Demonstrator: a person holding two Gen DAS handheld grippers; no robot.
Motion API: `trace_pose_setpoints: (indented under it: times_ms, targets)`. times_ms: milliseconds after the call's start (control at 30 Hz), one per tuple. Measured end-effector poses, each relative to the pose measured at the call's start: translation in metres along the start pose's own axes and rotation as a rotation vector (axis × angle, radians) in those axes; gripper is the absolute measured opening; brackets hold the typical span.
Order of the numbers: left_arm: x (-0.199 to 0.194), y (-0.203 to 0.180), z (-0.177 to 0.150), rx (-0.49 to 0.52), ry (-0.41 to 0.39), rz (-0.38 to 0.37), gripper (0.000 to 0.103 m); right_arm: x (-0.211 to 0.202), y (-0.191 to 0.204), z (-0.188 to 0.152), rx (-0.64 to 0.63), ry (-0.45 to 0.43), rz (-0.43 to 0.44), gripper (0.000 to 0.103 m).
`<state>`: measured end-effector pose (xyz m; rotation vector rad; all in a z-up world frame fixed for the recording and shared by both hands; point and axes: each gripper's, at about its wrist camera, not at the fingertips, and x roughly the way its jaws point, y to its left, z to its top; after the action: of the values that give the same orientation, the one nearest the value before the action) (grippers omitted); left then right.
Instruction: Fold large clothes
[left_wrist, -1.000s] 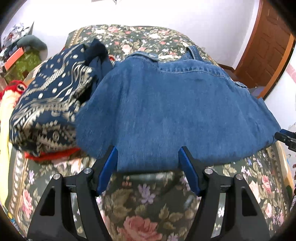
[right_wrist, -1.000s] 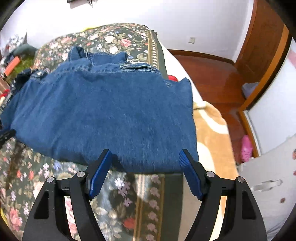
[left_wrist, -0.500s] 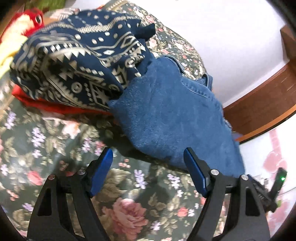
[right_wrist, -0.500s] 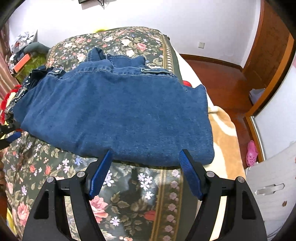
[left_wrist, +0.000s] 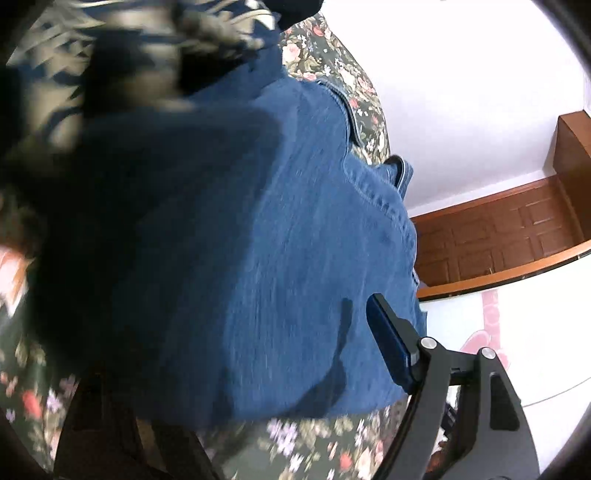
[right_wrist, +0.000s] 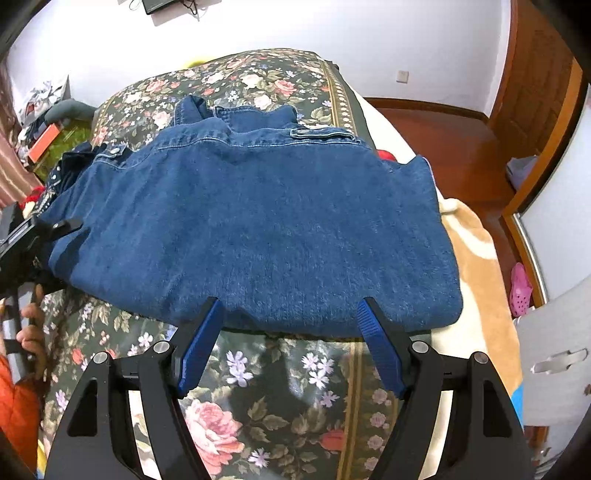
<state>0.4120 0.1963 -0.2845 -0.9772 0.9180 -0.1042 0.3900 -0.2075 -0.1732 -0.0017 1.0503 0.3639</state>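
A folded blue denim garment lies on the floral bedspread. My right gripper is open, its blue fingertips at the garment's near edge, nothing between them. In the blurred left wrist view the denim fills the frame. My left gripper stands wide at the garment's left end; its right finger lies over the cloth and its left finger is hidden under it. The left gripper also shows in the right wrist view at the garment's left edge.
A navy patterned folded cloth lies beside the denim's left end. A beige blanket covers the bed's right side. A wooden door and wood floor are at right. Clutter sits far left.
My left gripper swung to the garment's left end and pushed in, so the denim now fills its view. My right gripper drew back a little, then moved close to the near edge again.
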Motion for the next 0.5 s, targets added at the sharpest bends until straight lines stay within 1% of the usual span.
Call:
trace_pose_setpoints:
  times_ms: [33, 100, 133, 167, 200, 233, 333, 433, 500]
  targets:
    - [0.001, -0.001, 0.002, -0.004, -0.005, -0.005, 0.078, 0.0, 0.0, 0.001, 0.009, -0.001, 0.006, 0.072]
    - [0.003, -0.005, 0.004, -0.02, -0.022, 0.008, 0.071, -0.002, 0.002, 0.002, 0.02, -0.005, 0.018, 0.072]
    - [0.001, -0.009, 0.004, -0.014, -0.033, 0.033, 0.062, -0.003, 0.003, 0.002, 0.022, -0.007, 0.023, 0.072]
    - [-0.001, -0.015, 0.003, -0.001, -0.046, 0.063, 0.051, -0.004, 0.004, 0.003, 0.021, -0.008, 0.024, 0.072]
    - [-0.005, -0.022, 0.001, 0.02, -0.063, 0.089, 0.046, -0.006, 0.006, 0.003, 0.018, -0.011, 0.024, 0.072]
    - [-0.01, -0.031, -0.002, 0.052, -0.083, 0.11, 0.035, -0.008, 0.007, 0.004, 0.015, -0.014, 0.025, 0.072]
    - [-0.025, -0.063, -0.01, 0.138, -0.125, 0.11, 0.032, -0.015, 0.009, 0.005, 0.013, -0.02, 0.028, 0.072]
    - [-0.039, -0.106, -0.016, 0.265, -0.18, 0.136, 0.031, -0.025, 0.012, 0.008, 0.012, -0.037, 0.024, 0.072]
    - [-0.053, -0.134, -0.023, 0.34, -0.225, 0.124, 0.03, -0.033, 0.014, 0.011, 0.012, -0.049, 0.034, 0.072]
